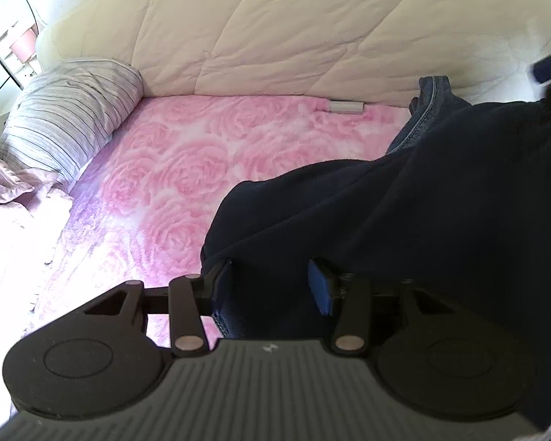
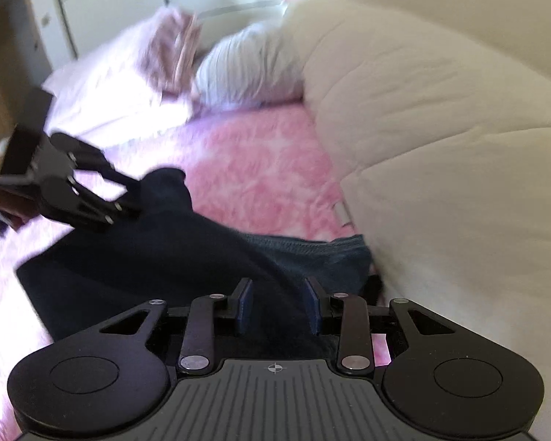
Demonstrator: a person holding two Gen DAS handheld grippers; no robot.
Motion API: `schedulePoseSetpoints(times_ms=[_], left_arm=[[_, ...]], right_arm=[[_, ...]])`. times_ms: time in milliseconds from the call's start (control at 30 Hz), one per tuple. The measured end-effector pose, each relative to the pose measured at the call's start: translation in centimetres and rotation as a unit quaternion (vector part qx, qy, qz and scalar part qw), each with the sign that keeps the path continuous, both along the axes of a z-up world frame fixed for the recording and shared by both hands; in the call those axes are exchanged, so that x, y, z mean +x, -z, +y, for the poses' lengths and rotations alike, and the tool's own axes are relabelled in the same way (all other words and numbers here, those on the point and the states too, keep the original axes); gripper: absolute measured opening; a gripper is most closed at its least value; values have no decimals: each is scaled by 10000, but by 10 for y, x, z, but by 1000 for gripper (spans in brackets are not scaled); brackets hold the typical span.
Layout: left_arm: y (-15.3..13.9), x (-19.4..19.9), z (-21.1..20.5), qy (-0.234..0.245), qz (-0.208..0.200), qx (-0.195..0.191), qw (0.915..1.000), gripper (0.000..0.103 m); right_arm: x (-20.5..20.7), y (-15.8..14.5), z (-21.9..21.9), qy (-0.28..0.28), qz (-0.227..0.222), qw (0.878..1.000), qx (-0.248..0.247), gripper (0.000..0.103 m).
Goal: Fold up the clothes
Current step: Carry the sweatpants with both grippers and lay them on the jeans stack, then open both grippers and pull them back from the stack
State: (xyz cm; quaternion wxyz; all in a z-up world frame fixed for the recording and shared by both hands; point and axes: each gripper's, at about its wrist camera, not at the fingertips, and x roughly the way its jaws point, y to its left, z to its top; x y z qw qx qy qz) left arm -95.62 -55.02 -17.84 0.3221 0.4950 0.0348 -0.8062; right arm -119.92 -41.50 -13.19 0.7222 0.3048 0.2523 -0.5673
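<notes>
Fabric of a dark navy garment (image 1: pixel 385 202) lay bunched on the pink rose-patterned bed (image 1: pixel 187 169), partly over a denim piece (image 1: pixel 431 110) near the cream quilt (image 1: pixel 312 29). We held the left gripper (image 1: pixel 272 286) with jaws spread, cloth lying between them. The right gripper (image 2: pixel 277 305) likewise had its jaws spread over the cloth. We judged the step to be taking or releasing a grip on the garment's edge; which one, the views did not settle. We expected limp, yielding cloth.
</notes>
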Motion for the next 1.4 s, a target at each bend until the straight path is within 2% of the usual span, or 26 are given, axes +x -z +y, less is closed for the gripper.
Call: schedulePoseSetpoints(times_ms=[167, 267, 333, 400, 467, 600, 667, 700, 733, 800, 833, 867, 933, 1033, 1133, 1233, 1400], left_arm=[[-16, 15, 15, -23, 75, -71, 9999, 40], [-36, 45, 42, -94, 307, -71, 9995, 43], [-44, 63, 58, -162, 451, 102, 9988, 43], [-42, 74, 72, -161, 471, 248, 9985, 44], [-30, 75, 79, -97, 288, 295, 9991, 44], [-14, 75, 74, -203, 273, 339, 9988, 48], [-17, 75, 72, -286, 318, 307, 9986, 48], [-22, 76, 75, -307, 318, 217, 9988, 47], [-27, 78, 79, -326, 326, 133, 9988, 46], [-38, 87, 89, -394, 420, 41, 9983, 50], [-44, 94, 96, -492, 507, 42, 9975, 57], [-48, 102, 103, -616, 608, 83, 9962, 63], [-56, 120, 122, -840, 843, 208, 9927, 67], [-67, 147, 157, -1005, 1268, 332, 9863, 78], [-83, 178, 195, -1163, 1785, 417, 9762, 89], [-105, 206, 232, -1204, 2126, 454, 9686, 93], [-132, 242, 277, -1131, 2269, 331, 9668, 97]], right_arm=[[21, -15, 55, 42, 75, 9999, -137, 34], [34, -1, 68, 7, 92, 9999, 71, 34], [39, 12, 68, 99, 164, 9996, 191, 34], [43, 20, 66, 174, 263, 9992, 239, 34], [47, 19, 67, 280, 302, 9990, 183, 34], [56, 9, 85, 604, 271, 9978, 24, 34], [63, 4, 96, 779, 247, 9967, -22, 43], [68, 3, 104, 899, 224, 9957, -13, 64], [73, 1, 112, 1019, 202, 9946, -5, 76], [86, -2, 131, 1202, 111, 9927, 4, 76], [94, -4, 142, 1286, 76, 9917, 38, 76], [104, -6, 154, 1383, 49, 9904, 72, 76], [124, -12, 177, 1632, 8, 9865, 104, 76], [155, -25, 214, 2164, -17, 9762, 104, 76], [187, -41, 247, 2692, -80, 9629, 150, 76], [218, -57, 280, 3057, -244, 9518, 110, 76], [265, -83, 325, 3379, -283, 9407, -36, 76]])
